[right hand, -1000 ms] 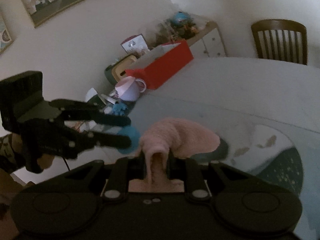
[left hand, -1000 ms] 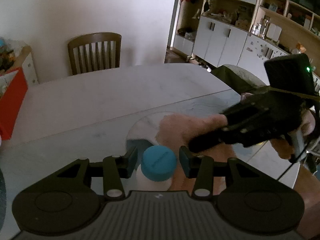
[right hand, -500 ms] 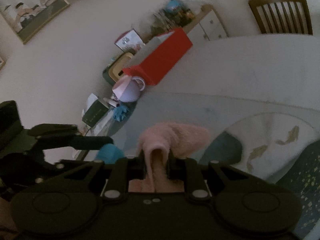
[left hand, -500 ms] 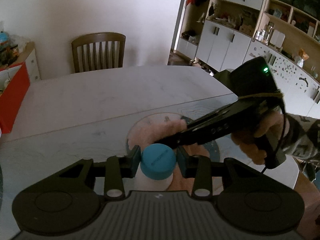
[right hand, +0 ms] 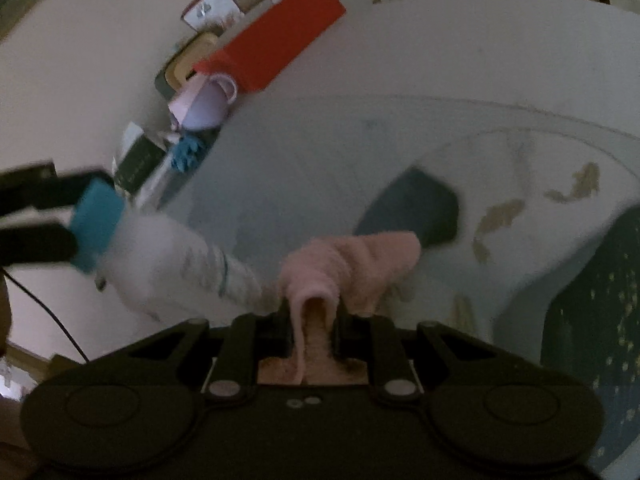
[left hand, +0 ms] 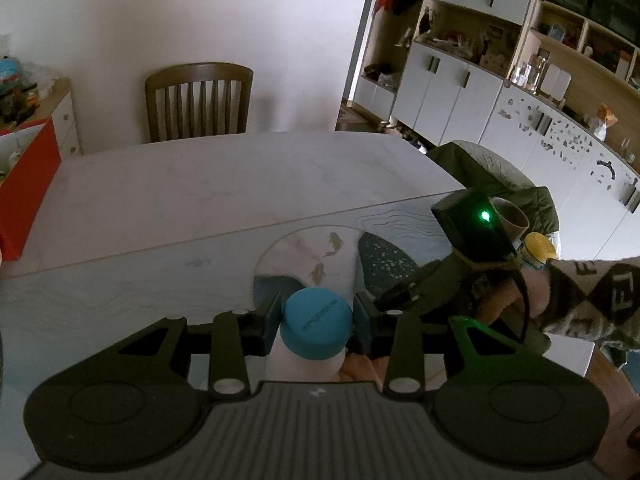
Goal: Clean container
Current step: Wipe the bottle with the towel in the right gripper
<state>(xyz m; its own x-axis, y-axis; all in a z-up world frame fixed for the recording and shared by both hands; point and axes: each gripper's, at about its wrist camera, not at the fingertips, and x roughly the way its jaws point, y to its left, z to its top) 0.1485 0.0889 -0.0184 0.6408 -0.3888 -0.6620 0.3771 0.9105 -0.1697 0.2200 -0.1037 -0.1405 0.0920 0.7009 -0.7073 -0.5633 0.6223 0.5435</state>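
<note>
Bottle of white plastic with a blue screw cap, light and slick, sits clamped at its cap by the left tool; right tool pinches a soft pink cloth at five o'clock.

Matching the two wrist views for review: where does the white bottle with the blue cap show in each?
Left wrist: bottle at bottom centre, cap between the left gripper's fingers.
Right wrist: bottle at left, blurred, cap held from the left edge.
Shared landmark: red box on the table.
</note>
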